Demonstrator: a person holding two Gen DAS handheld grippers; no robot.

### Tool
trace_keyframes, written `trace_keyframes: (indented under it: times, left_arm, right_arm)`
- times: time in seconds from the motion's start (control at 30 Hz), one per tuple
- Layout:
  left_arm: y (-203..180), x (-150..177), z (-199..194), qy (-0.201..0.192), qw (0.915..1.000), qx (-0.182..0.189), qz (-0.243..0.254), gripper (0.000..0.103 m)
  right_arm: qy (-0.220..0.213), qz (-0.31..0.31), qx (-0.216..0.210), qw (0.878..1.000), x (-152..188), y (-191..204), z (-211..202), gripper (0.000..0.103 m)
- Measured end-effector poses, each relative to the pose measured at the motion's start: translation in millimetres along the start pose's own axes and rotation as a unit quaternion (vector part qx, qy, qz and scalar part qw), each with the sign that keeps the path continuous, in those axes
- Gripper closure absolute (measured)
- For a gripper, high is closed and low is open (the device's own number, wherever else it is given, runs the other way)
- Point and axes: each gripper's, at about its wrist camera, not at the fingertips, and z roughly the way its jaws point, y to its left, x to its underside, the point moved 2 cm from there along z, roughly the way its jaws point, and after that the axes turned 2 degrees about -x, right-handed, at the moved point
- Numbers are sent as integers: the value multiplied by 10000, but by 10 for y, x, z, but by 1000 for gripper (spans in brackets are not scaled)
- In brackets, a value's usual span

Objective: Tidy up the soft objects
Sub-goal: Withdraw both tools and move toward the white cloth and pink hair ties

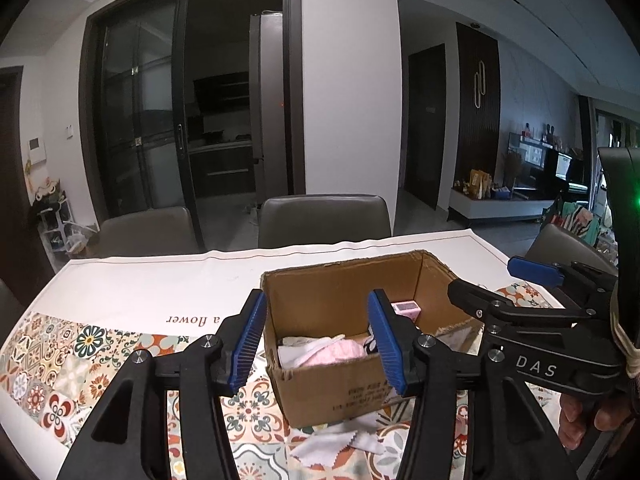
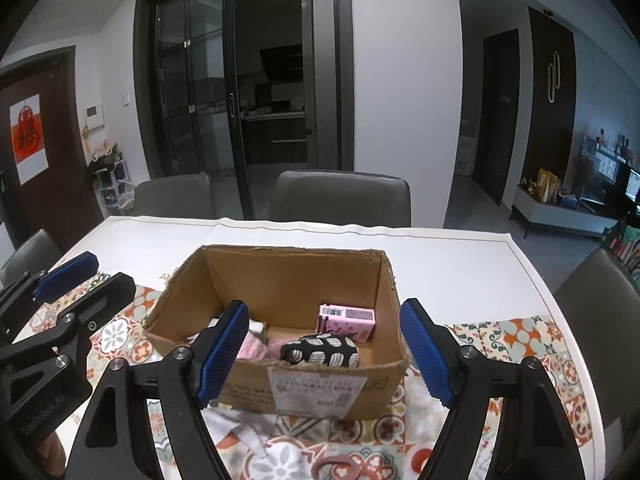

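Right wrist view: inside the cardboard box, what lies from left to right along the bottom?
Inside the cardboard box: white cloth → pink fluffy fabric → black pouch with white shell pattern → pink printed carton, standing further back by the right wall.

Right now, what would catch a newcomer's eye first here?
An open cardboard box in the middle of a patterned tablecloth, holding a pink carton, a black-and-white pouch and pink cloth. Blue-padded jaws frame it, holding nothing.
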Motion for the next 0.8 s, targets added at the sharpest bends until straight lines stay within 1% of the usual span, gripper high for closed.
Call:
trace_keyframes:
  times: [0.13, 0.37, 0.53, 0.8]
  left_arm:
    - [2, 58, -81, 16, 10000, -7, -22, 50]
    - [23, 245, -155, 180, 9998, 49, -63, 50]
    - [24, 402, -174, 332, 9994, 96, -67, 50]
    - [40, 615, -169, 577, 9981, 188, -47, 50]
  right_arm:
    - [-19, 55, 5, 10000, 63, 15, -82, 24]
    - [27, 168, 61, 9998, 254, 33, -168, 24]
    - [118, 198, 144, 9996, 386, 48, -203, 24]
    - [376, 301, 200, 9986, 623, 77, -201, 24]
